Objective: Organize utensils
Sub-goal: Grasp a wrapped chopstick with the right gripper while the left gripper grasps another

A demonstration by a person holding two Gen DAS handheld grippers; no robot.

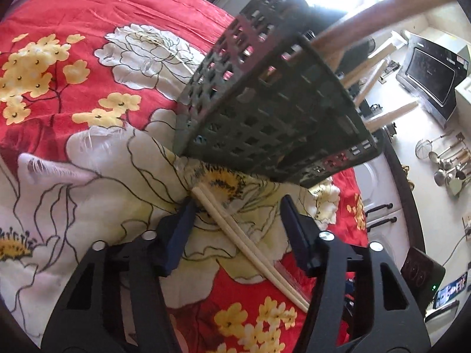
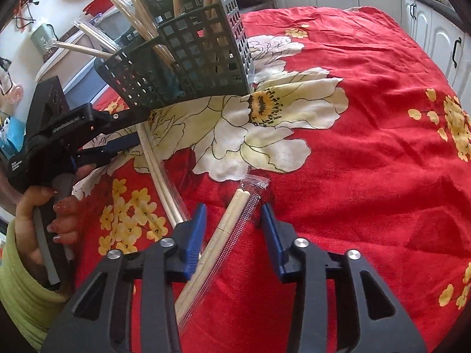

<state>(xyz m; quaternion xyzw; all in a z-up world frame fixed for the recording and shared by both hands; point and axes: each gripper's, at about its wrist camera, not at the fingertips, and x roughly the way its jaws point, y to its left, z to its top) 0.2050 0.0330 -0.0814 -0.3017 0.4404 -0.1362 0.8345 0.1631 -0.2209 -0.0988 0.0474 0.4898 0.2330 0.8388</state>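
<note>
A dark green grid basket [image 1: 265, 111] [image 2: 188, 67] stands on the red flowered cloth and holds several wrapped chopsticks. In front of it a bare-looking pair of chopsticks [image 1: 235, 229] [image 2: 159, 176] lies on the cloth, slanting between the fingers of my left gripper [image 1: 239, 206] [image 2: 138, 128]. Its jaws stand apart, the pads not pressing the pair. A second pair in a clear wrapper [image 2: 232, 220] lies between the blue pads of my right gripper [image 2: 233, 209], nearer the left pad. A gap shows on the other side, so it is open.
The red flowered cloth [image 2: 368, 117] covers the whole table. A hand [image 2: 61, 214] in a green sleeve holds the left gripper's handle. Past the table edge are white cabinets [image 2: 441, 38], a countertop oven [image 1: 426, 79] and hanging utensils [image 1: 450, 164].
</note>
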